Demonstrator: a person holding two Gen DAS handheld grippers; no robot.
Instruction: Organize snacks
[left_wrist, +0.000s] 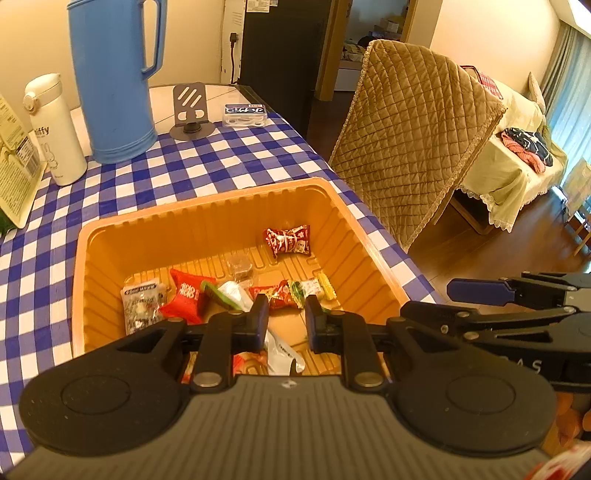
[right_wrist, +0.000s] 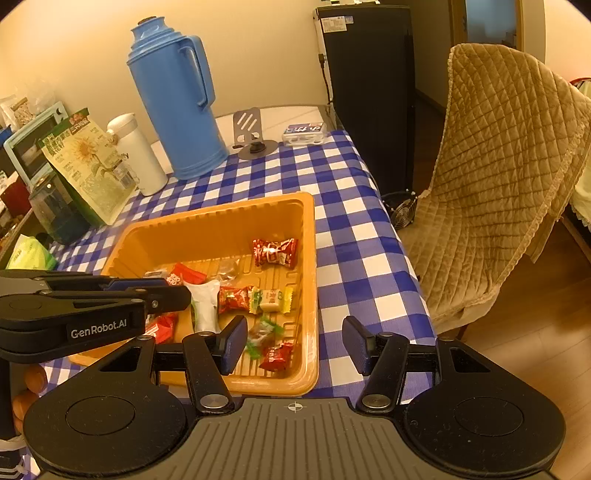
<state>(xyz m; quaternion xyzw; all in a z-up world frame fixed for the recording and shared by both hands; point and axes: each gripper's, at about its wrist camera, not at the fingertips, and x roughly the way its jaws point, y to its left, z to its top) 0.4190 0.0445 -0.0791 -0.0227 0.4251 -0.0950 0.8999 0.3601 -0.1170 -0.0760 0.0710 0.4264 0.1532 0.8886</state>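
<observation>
An orange tray (left_wrist: 207, 201) (right_wrist: 312, 280) on the blue-checked tablecloth holds several wrapped snacks. A red sweet (left_wrist: 287, 240) (right_wrist: 275, 252) lies alone near its far side. A red packet (left_wrist: 188, 295), a white wrapper (right_wrist: 205, 302) and a yellow-green sweet (right_wrist: 275, 300) lie across the middle. My left gripper (left_wrist: 286, 315) (right_wrist: 184, 295) hovers over the tray's near half, its jaws drawn in to a narrow gap with nothing between them. My right gripper (right_wrist: 295, 332) (left_wrist: 443, 299) stands open above the tray's near right rim and holds nothing.
A tall blue thermos (right_wrist: 177, 99), a white bottle (right_wrist: 138, 158), a grey phone stand (right_wrist: 255, 136) and a small clear box (right_wrist: 304, 133) stand at the table's far end. A sunflower-print bag (right_wrist: 88, 162) leans at the left. A quilt-covered chair (right_wrist: 506, 177) is right of the table edge.
</observation>
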